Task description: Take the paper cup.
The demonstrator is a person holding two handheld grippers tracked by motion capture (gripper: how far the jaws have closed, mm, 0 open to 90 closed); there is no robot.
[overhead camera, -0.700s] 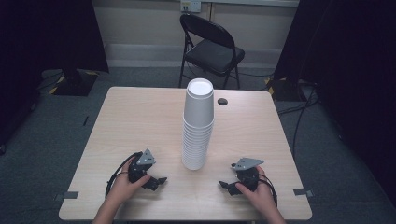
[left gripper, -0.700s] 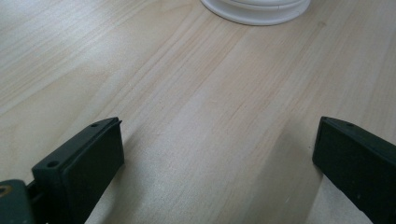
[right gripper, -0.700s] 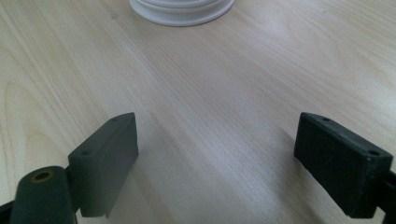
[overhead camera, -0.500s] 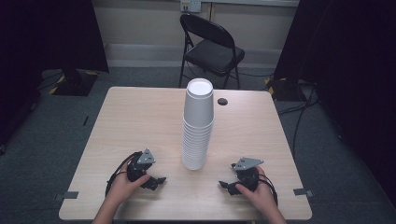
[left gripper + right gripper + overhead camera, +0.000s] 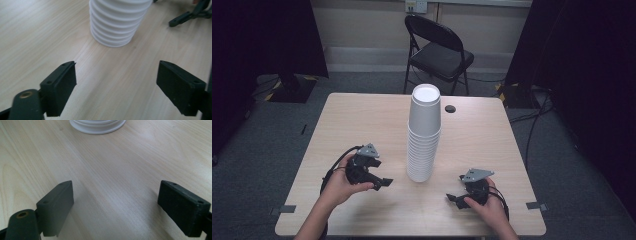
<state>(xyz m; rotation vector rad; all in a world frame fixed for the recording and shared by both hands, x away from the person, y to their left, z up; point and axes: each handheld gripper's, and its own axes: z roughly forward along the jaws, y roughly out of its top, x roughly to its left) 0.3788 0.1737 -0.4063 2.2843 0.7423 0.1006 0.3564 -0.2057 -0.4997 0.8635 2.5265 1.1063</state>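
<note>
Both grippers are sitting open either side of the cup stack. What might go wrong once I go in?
1. The stack of white cups is tall and narrow, so a sideways nudge from the left gripper or the right gripper may topple it.
2. The cups are tightly nested, so several may lift together.
3. Both grippers point at the base, so they might meet there.

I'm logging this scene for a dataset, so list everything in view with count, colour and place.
stack of cups: one stack, white, upside down, table centre
small round object: one, dark, far side of table, right of stack
table: one, light wood
folding chair: one, black, beyond table
tape marks: two, grey, near table corners
left gripper: one, black, open, near left
right gripper: one, black, open, near right
</note>
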